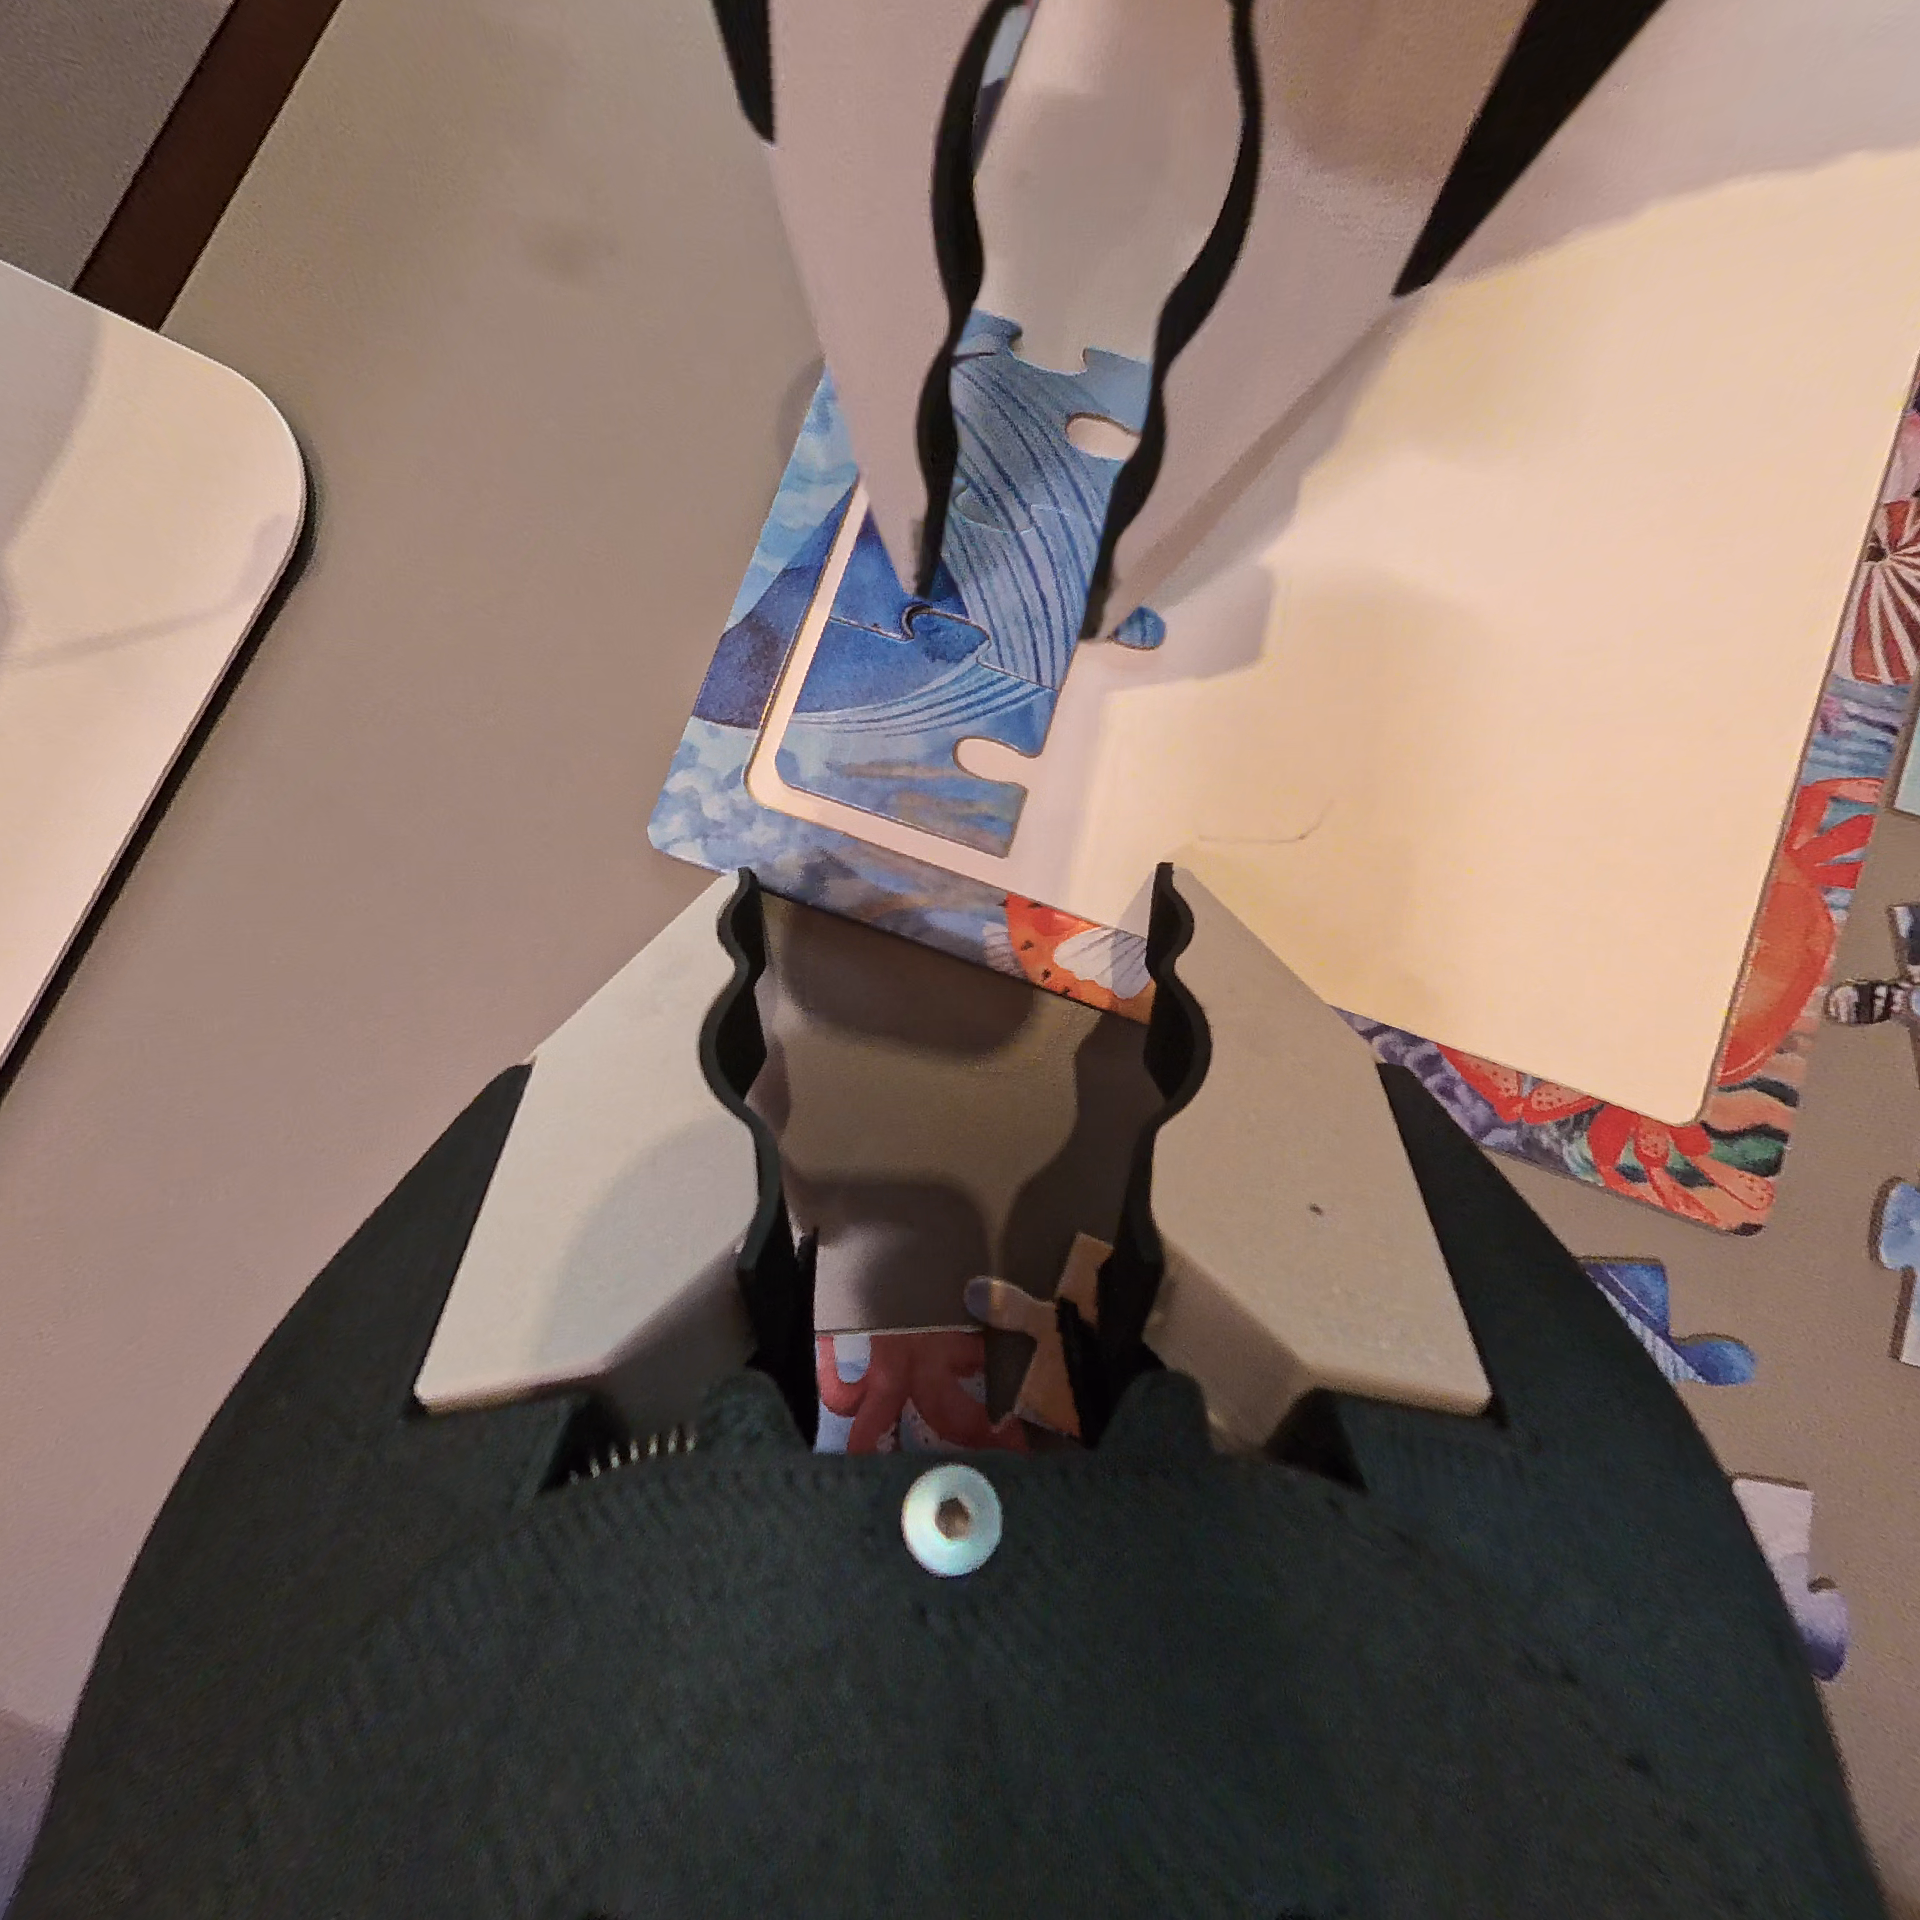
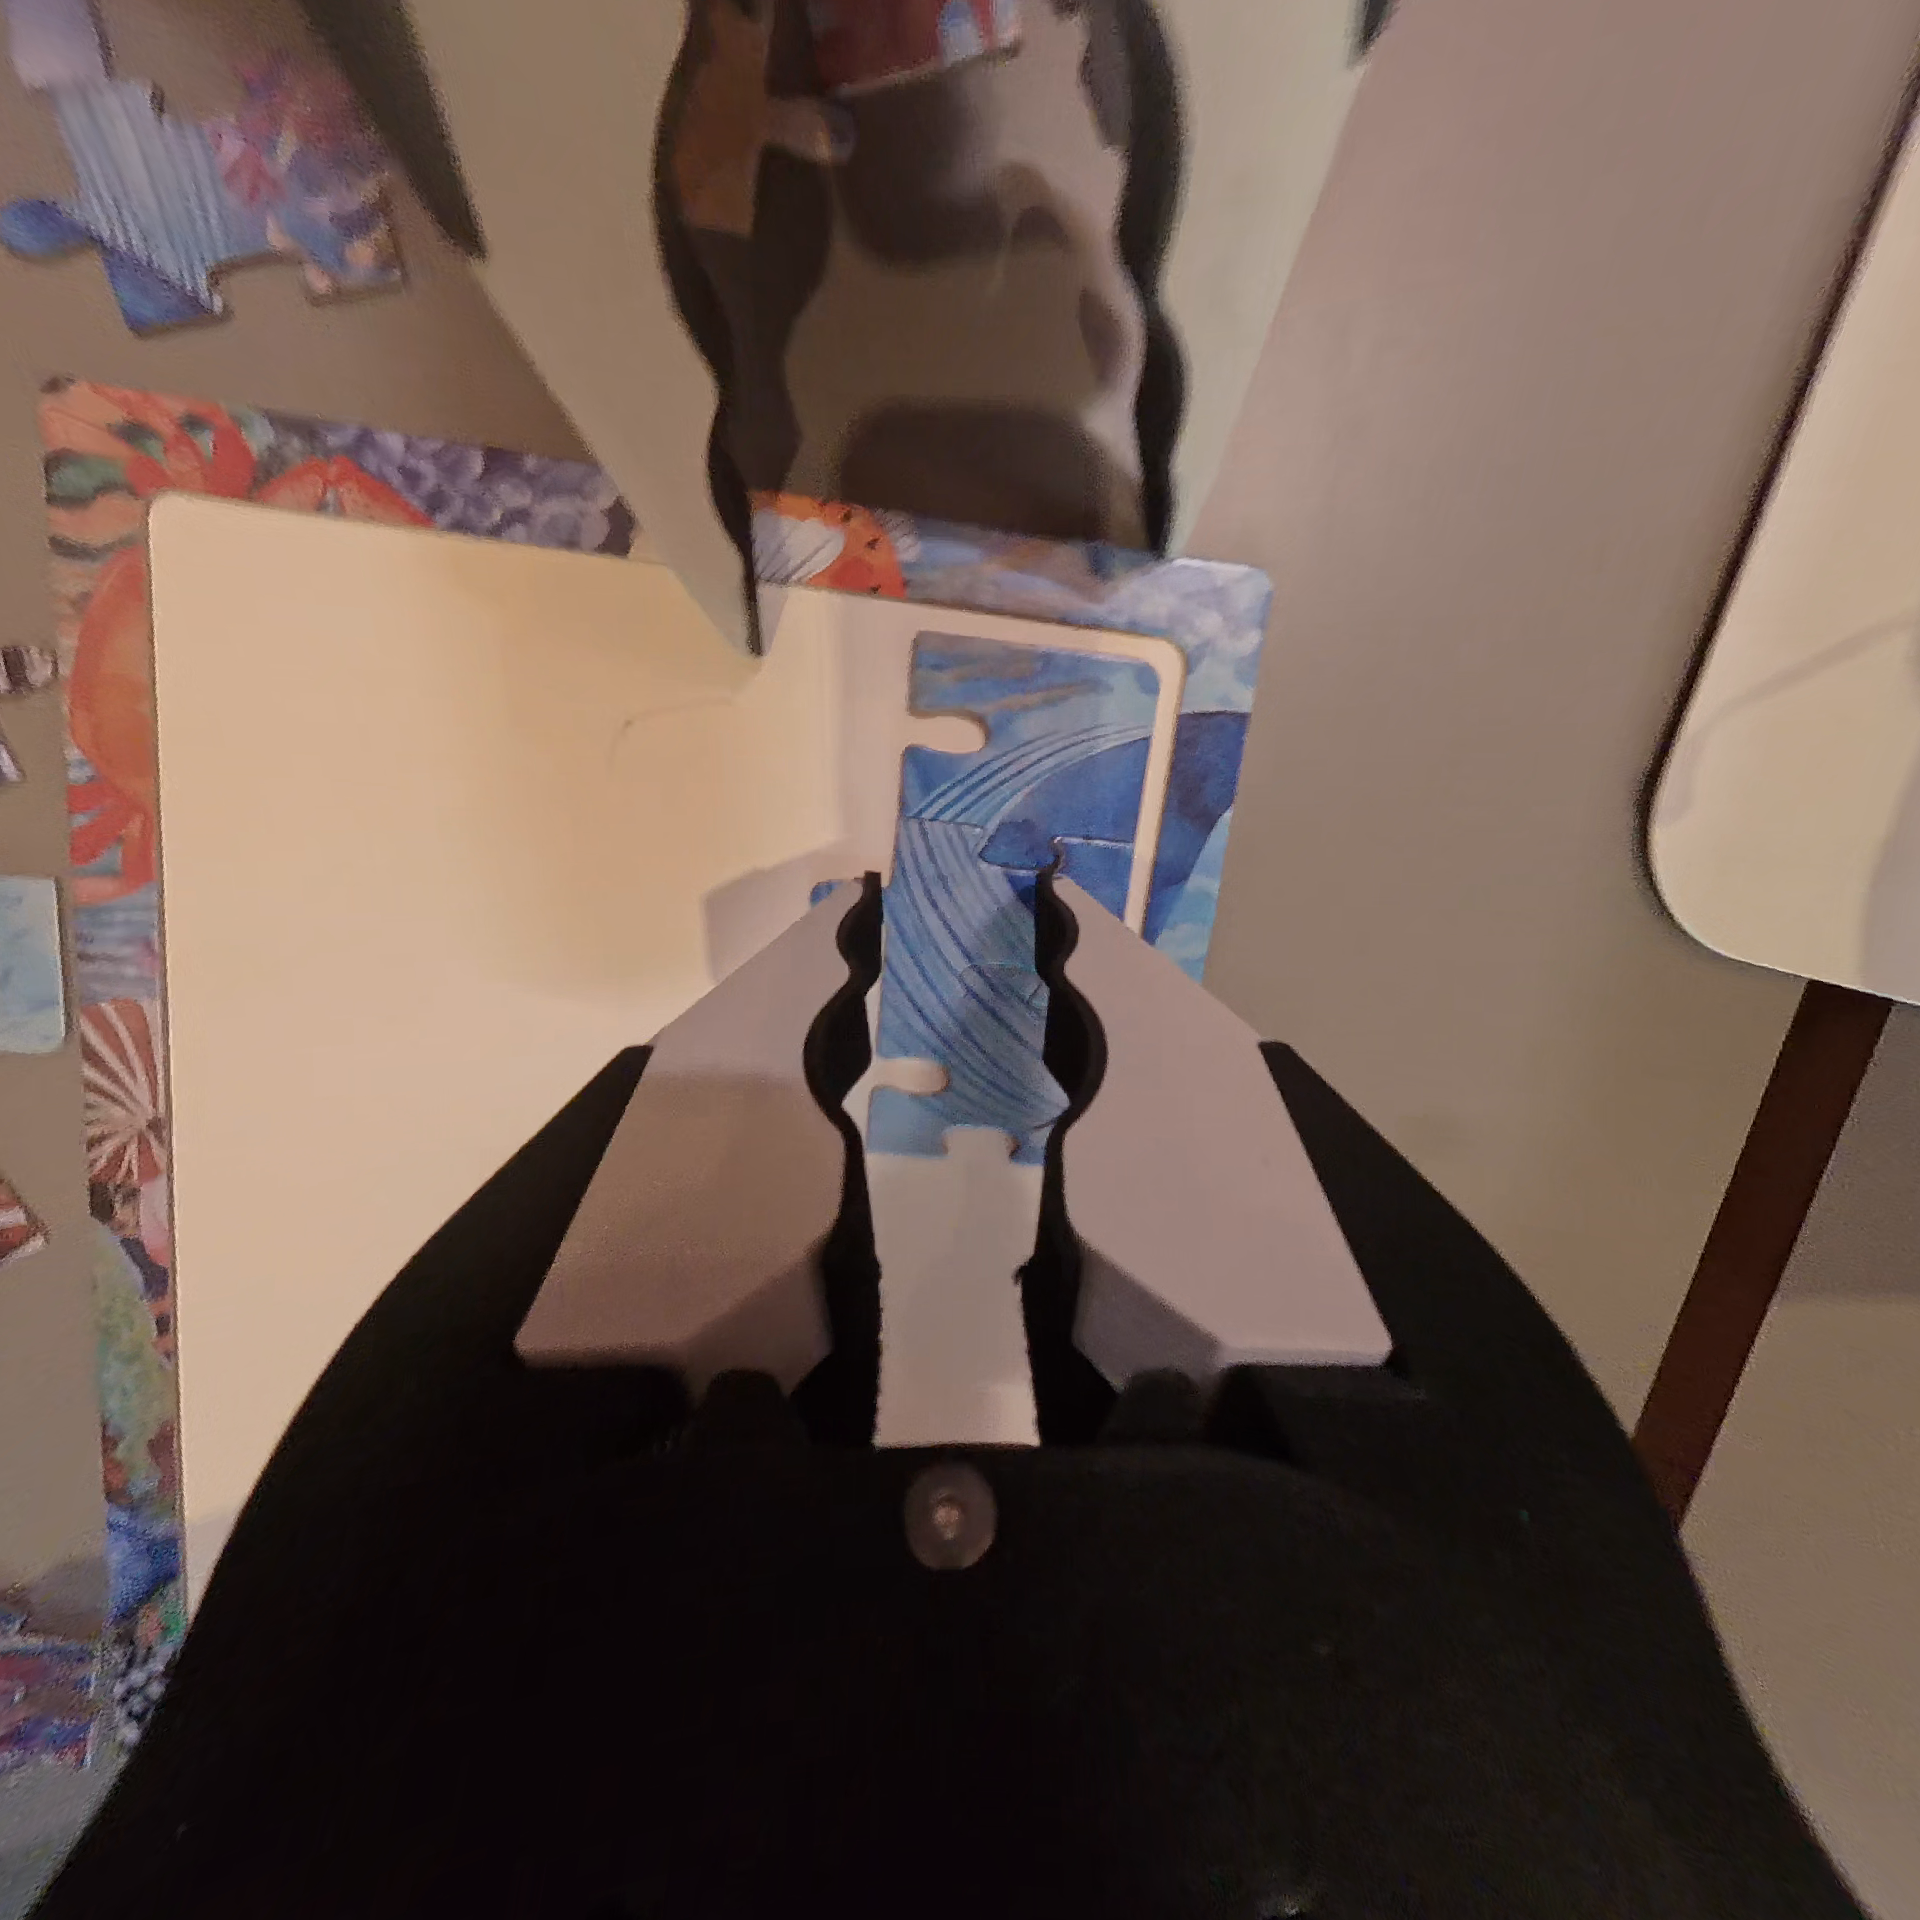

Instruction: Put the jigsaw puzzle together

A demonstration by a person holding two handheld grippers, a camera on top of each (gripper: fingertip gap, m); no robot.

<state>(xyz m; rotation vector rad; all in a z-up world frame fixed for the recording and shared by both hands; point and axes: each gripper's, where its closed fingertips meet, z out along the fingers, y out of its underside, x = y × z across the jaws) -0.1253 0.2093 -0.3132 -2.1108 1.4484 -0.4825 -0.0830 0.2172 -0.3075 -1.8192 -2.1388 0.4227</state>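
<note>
Beige tabletop [image 1: 436, 644] fills both views, with a white rounded board [image 1: 114, 582] at nine o'clock in the left wrist view. Largest on it is the puzzle tray [image 1: 1455, 644], its cream bed mostly bare inside a painted sea-life border. Two blue whale pieces [image 1: 935, 686] sit joined in the tray's corner, at twelve o'clock from the left gripper [image 1: 956, 925]. That gripper hangs over the tray's border, jaws apart and holding nothing. The right gripper [image 2: 956, 883] has its tips down on the striped blue piece [image 2: 956, 997], jaws narrowly apart; whether it pinches or presses I cannot tell. Loose pieces [image 2: 208, 218] lie at eleven o'clock in the right view. Seating this piece seems the step in hand; next calls for fetching a loose neighbour.
</note>
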